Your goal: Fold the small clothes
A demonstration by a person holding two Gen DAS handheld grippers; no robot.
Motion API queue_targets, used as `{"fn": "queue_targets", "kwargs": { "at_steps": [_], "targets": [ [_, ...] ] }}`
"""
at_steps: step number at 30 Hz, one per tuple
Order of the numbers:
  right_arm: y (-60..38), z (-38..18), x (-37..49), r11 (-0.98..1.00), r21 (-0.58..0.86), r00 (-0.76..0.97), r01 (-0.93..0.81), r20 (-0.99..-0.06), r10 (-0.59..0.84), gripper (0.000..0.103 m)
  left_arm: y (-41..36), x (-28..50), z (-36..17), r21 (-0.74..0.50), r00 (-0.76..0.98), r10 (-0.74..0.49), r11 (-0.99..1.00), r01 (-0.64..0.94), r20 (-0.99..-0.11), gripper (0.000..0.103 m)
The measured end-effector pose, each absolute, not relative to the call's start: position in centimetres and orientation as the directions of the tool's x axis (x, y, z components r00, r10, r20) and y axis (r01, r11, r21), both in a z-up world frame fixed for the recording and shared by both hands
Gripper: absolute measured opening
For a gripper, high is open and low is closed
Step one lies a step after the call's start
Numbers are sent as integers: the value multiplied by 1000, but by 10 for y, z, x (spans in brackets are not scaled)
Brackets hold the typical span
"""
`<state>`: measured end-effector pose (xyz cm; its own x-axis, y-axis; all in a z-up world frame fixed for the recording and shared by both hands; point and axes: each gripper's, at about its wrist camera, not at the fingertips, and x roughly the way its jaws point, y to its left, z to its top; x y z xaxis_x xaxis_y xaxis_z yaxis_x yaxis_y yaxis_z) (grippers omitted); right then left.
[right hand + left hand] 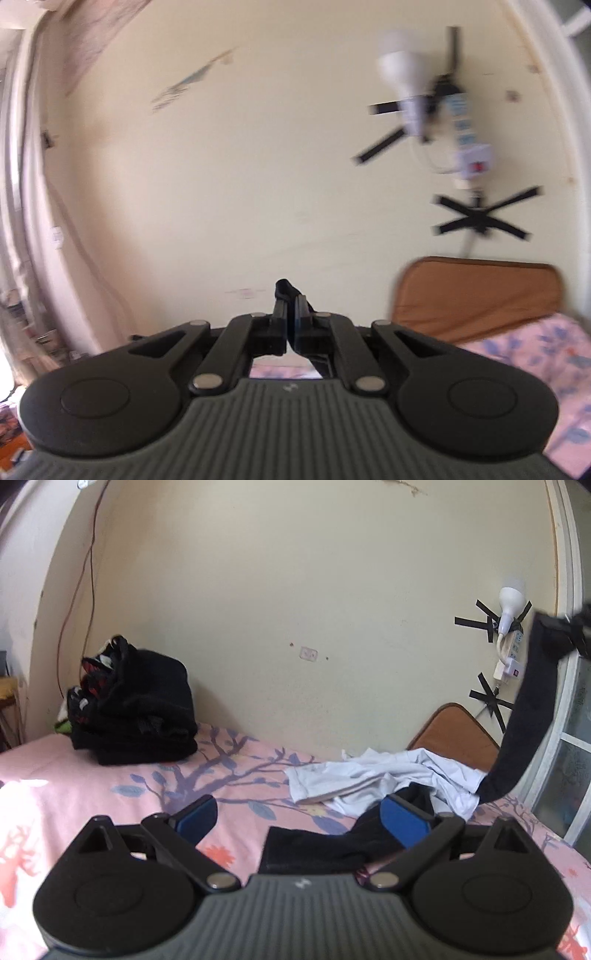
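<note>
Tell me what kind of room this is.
Most likely a bedroom: a bed with a pink floral bedsheet, a brown padded headboard, and a stack of folded black clothes beside the cream wall.

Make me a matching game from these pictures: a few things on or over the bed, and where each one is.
Things:
1. black sock
2. white garment
3. pile of dark clothes
4. second black sock

Places:
A. crumpled on the bed's right side
B. stacked at the far left by the wall
C. hanging from the right gripper
D. flat, before the open left gripper

Pairs: 1-C, 2-A, 3-B, 4-D
</note>
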<state>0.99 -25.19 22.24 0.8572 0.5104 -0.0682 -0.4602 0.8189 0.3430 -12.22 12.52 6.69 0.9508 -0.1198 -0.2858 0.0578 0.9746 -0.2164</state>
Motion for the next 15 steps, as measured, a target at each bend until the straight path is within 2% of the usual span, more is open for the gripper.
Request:
{"fn": "queue_targets", "kwargs": {
  "at_steps": [4, 7, 8, 10, 11, 15],
  "targets": [
    [-120, 294, 25, 636, 263, 654, -725, -23, 756, 6, 143, -144, 68, -225, 959, -59, 974, -5, -277, 100],
    [-50, 320, 26, 522, 212, 530, -826, -22, 848, 10, 155, -152, 60, -265, 952, -40, 963, -44, -303, 100],
    [-38, 323, 29, 511, 199, 514, -836, -44, 857, 14, 159, -152, 57, -274, 948, -42, 960, -48, -315, 100],
    [-28, 319, 33, 551, 182, 545, -814, -86, 834, 40, 163, -152, 50, -279, 941, -51, 959, -48, -335, 100],
    [-37, 310, 32, 577, 178, 571, -797, -85, 816, 57, 165, -150, 46, -280, 938, -57, 959, -45, -343, 100],
    [-113, 255, 44, 721, 223, 715, -655, -126, 688, 57, 170, -138, 30, -296, 919, -94, 955, -25, -382, 100]
  ]
}}
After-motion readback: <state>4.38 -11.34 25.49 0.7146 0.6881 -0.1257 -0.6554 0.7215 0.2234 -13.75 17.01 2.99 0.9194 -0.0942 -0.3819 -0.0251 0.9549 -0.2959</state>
